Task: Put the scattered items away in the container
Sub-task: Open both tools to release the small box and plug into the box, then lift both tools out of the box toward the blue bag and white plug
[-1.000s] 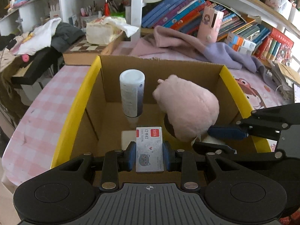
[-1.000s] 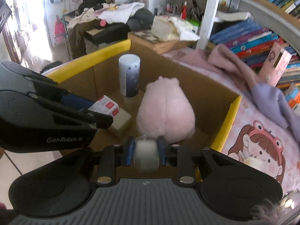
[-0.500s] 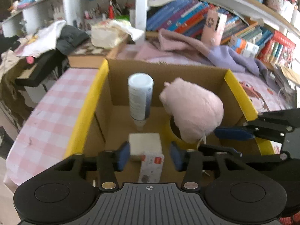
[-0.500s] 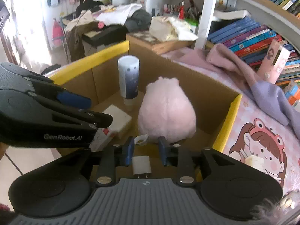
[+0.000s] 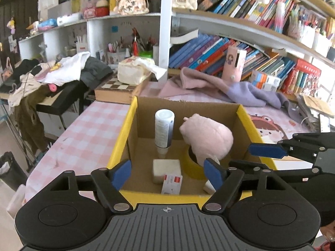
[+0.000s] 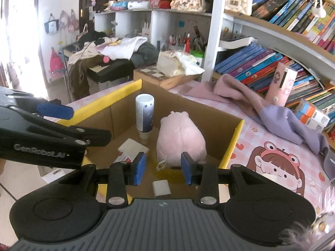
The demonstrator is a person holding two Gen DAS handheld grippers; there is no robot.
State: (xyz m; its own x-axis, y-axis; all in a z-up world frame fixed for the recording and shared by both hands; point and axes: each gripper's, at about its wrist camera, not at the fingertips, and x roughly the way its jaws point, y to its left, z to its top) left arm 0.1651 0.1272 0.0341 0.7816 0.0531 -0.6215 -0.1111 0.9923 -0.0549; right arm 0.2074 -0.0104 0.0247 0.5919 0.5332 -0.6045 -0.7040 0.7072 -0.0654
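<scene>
Both claws gape empty over the box (image 5: 247, 116); plush (image 5: 207, 139) hides tape roll (image 5: 191, 167).

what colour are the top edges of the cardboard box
Yellow along the side edges of the cardboard box, clearest in the left wrist view.

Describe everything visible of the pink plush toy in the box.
The pink plush toy is a rounded, soft, fuzzy-looking lump, pale pink all over, with small ear-like bumps on top and a pale tag loop at its base. It sits inside the cardboard box, toward its right side, resting on a yellow ring-shaped object. No gripper touches it.
</scene>
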